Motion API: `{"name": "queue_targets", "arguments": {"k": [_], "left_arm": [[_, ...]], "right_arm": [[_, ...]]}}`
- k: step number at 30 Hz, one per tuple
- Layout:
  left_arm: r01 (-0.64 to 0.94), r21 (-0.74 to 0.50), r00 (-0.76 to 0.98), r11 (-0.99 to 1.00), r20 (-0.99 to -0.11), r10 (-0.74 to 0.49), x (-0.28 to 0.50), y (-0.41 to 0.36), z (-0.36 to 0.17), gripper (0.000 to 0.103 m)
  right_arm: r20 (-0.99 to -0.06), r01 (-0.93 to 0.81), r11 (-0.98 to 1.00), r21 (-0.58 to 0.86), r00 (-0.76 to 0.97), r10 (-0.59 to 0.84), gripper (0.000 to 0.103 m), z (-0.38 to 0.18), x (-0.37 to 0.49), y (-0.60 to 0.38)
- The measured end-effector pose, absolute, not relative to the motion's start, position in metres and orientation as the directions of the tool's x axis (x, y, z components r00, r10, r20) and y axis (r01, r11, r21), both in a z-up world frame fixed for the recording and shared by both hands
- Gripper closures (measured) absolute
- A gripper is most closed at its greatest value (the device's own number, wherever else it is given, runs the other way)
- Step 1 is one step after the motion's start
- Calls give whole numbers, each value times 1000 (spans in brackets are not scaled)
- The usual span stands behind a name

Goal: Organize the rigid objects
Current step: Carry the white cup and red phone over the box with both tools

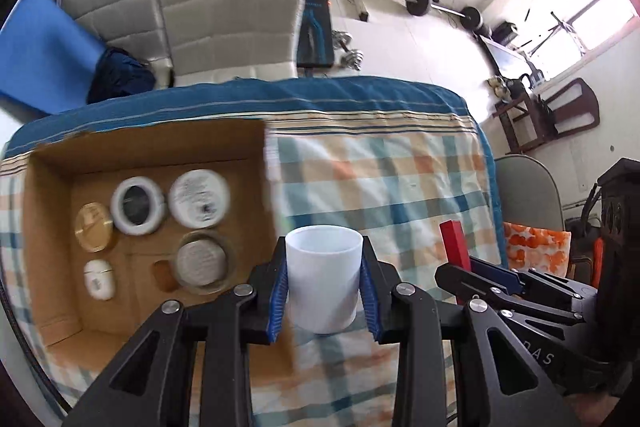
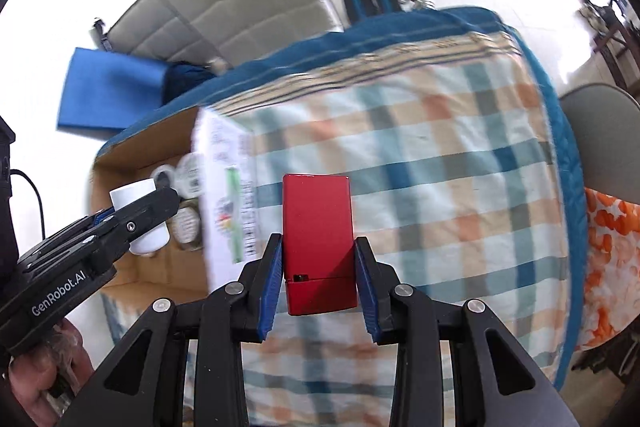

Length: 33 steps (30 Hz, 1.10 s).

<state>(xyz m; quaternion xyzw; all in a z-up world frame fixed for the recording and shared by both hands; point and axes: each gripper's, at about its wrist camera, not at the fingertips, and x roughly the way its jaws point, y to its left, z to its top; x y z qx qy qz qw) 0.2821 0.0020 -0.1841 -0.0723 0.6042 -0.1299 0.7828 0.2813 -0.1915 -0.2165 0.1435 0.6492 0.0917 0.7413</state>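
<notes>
My left gripper (image 1: 324, 283) is shut on a white plastic cup (image 1: 323, 279), held upright just right of a cardboard box (image 1: 52, 227) on the checked tablecloth. The box holds several round lids and jars (image 1: 199, 199) and a small white case (image 1: 99, 279). My right gripper (image 2: 318, 283) is shut on a red rectangular box (image 2: 318, 243), held upright above the cloth. In the right wrist view the left gripper (image 2: 132, 223) with the cup (image 2: 140, 215) is over the cardboard box (image 2: 112, 167). The red box also shows in the left wrist view (image 1: 454, 245).
The table has a checked cloth (image 1: 380, 179) with a blue border. A grey folded mattress (image 1: 224, 15) and blue mat (image 1: 40, 47) lie behind it. Weights and a bench stand on the floor beyond. A grey chair (image 1: 528, 191) with an orange-patterned cushion (image 1: 536, 247) stands at the right.
</notes>
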Motion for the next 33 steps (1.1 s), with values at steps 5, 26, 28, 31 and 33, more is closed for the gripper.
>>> {"name": "queue_targets", "arguments": {"k": [5,26,28,31,33], "left_arm": [[64,-234,251,970,-937,-243,260,77,-179,74],[-34,-257,-68,966,-963,-259,255,168,-334,74],[-36,-256,-93,966,-962,-258,258,166,-345,74],[-39,-252,-120,967,-960,-254,262,163,-359,74],[-36,-239,-137,970,-961,-242,264,158,-368,74]], "right_arm": [[-919,-38,925,377,108,379,67,-211,270,-110],[-968,-82,982,172,-199,153,67,-364,269,43],[-970,-81,985,153,-201,134,67,-372,270,47],[-979,-92,989,114,-180,96,67,-382,272,52],[-983,-93,991,95,-168,79,67,-388,273,55]]}}
